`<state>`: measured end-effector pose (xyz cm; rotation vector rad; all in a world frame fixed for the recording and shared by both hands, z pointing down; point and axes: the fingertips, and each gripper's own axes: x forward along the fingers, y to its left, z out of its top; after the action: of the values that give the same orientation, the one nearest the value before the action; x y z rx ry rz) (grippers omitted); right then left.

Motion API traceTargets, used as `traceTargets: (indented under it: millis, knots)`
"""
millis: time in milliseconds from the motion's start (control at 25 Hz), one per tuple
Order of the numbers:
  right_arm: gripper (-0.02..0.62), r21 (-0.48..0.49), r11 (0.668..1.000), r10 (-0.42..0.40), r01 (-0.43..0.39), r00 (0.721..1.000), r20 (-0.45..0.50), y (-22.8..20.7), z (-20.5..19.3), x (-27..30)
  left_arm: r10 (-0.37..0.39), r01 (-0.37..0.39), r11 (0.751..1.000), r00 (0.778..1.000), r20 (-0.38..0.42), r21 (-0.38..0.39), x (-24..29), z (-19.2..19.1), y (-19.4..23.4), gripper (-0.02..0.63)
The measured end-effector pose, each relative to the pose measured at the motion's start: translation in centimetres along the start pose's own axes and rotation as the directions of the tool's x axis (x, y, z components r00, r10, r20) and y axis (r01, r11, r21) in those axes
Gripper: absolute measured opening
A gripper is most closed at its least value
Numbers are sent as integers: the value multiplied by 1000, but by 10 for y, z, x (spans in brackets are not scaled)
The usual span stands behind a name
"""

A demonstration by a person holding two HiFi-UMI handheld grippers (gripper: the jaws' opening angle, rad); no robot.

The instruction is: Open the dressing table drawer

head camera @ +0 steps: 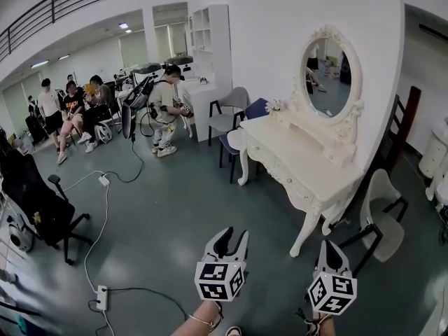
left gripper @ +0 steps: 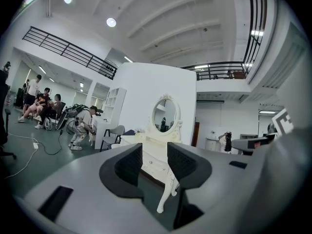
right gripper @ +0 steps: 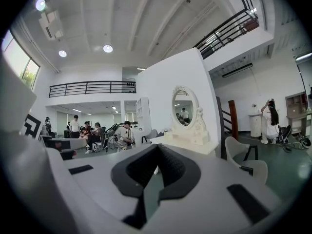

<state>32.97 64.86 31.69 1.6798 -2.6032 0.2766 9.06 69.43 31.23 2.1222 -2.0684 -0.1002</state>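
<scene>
Head view
- Markers: black-and-white square patterns on the cube of the left gripper (head camera: 233, 235) and the cube of the right gripper (head camera: 331, 247).
- Left gripper: jaws stand apart, with nothing in the gap.
- Right gripper: jaw tips together, empty.
- Dressing table (head camera: 301, 163): ahead of both grippers and well apart from them, closer to the right one. It is cream, with carved curved legs.
- Drawer (head camera: 278, 170): in the table's front, facing the left gripper's side, closed.
- Mirror (head camera: 332, 72): oval in an ornate frame, beyond the table top.
- Floor (head camera: 175, 208): smooth grey-green, under both grippers.
- White chair (head camera: 383, 219): to the right of the right gripper, just past the table's near end.
- People (head camera: 70, 107): far ahead on the left gripper's side.

Left gripper view
- Left gripper (left gripper: 154, 152): dark ribbed pads set wide apart on a grey body.
- Dressing table (left gripper: 132, 139): straight ahead in the distance, seen through the gap.
- Drawer (left gripper: 150, 162): framed between the jaws, not touched.
- Room: white walls, with a black railing (left gripper: 68, 48) high on the left.

Right gripper view
- Right gripper (right gripper: 158, 146): pads meet at their tips and clasp nothing.
- Dressing table (right gripper: 195, 143): ahead and slightly right, apart from the jaws.
- Mirror (right gripper: 184, 110): above the table.
- White chair (right gripper: 243, 157): right of the jaws, with a moulded shell and dark legs.
</scene>
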Motion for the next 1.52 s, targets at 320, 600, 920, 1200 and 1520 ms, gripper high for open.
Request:
traceTargets:
  millis: [320,600,920,1200,1520]
  knots:
    - [8,-3,1000,-23,23,1000,1,17,-2,22,-20,20,1000,1000,-1,1,14,3,27,158]
    - [8,6,999,-43,44,999,-5,29,-6,42,-32,32,999,999,-8,4,29,5,52,158]
    - [8,22,999,-39,40,998,-42,32,-19,80,-20,20,1000,999,-30,2,56,-3,75,157]
    - [8,28,999,-17,19,998,-53,23,-20,139,4,-5,1000,999,-35,-4,106,-5,93,158]
    - [8,39,999,24,-22,999,-47,6,3,238,34,-33,999,999,-31,5,193,15,111,157]
